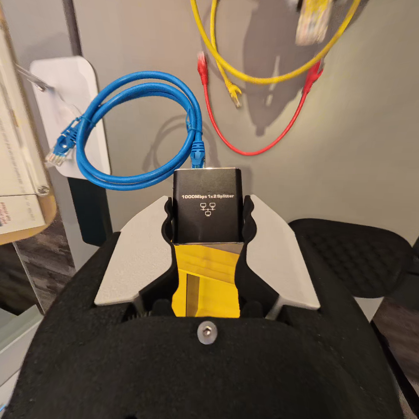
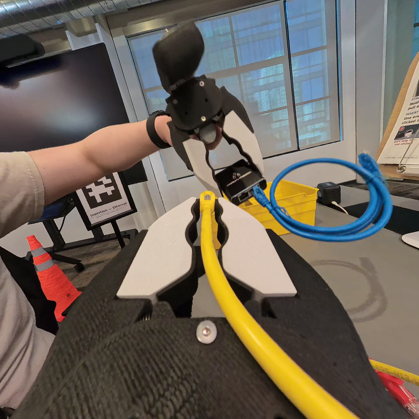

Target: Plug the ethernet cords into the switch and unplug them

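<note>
Pinching the yellow cord's plug [image 2: 205, 199] between its fingertips, the right gripper [image 2: 206, 205] aims it at the free port, probably for insertion. The left gripper [image 1: 207, 215] clamps the black switch [image 1: 206, 204] by its sides, lifted above the grey table [image 2: 340, 283], ports facing outward for access. A coiled blue cord [image 1: 136, 127] is plugged in beside that port. A red cord [image 1: 249, 149] lies farther off.

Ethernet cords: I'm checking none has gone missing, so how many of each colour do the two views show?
Blue ethernet cord: 1, plugged into the black switch held by the left gripper.
Yellow ethernet cord: 1, its plug clamped in the right gripper.
Red ethernet cord: 1, lying on the table.
Total: 3.
</note>
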{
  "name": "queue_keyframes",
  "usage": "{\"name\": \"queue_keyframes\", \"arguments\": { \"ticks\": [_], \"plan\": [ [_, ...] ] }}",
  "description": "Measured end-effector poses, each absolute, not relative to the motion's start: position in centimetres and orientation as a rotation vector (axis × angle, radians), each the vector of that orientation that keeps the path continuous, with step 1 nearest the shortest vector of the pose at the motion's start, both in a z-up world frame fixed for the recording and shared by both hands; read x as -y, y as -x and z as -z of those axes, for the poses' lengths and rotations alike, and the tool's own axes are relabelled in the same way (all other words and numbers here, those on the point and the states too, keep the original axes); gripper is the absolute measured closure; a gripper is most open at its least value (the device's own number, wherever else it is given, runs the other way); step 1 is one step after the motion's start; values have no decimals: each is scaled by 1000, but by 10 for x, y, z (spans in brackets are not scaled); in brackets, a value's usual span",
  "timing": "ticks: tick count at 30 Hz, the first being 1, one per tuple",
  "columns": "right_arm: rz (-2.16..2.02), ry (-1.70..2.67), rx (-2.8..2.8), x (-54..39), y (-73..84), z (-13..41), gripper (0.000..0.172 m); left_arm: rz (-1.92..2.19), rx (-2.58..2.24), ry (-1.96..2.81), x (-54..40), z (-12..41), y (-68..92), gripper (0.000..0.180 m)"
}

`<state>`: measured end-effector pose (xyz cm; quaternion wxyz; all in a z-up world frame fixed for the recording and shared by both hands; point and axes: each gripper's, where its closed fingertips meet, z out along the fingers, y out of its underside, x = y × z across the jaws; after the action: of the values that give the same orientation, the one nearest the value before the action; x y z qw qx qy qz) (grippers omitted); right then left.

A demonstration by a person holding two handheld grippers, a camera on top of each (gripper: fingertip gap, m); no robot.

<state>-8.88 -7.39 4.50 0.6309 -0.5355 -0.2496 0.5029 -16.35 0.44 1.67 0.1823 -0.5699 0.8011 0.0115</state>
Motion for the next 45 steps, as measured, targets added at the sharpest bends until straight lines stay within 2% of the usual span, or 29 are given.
{"name": "queue_keyframes", "arguments": {
  "ticks": [11,23,36,45],
  "plan": [
    [-1160,1003,478,87,80,-69,158,311,-2134,1415,40,-81,120,121],
    [-1229,872,334,90,71,-78,158,517,-2128,1348,69,-83,94,121],
    [-1061,782,346,107,61,-94,158,857,-2047,1338,90,-90,83,121],
    [-980,843,356,104,66,-94,158,889,-2023,1304,89,-91,87,122]
  ]
}}
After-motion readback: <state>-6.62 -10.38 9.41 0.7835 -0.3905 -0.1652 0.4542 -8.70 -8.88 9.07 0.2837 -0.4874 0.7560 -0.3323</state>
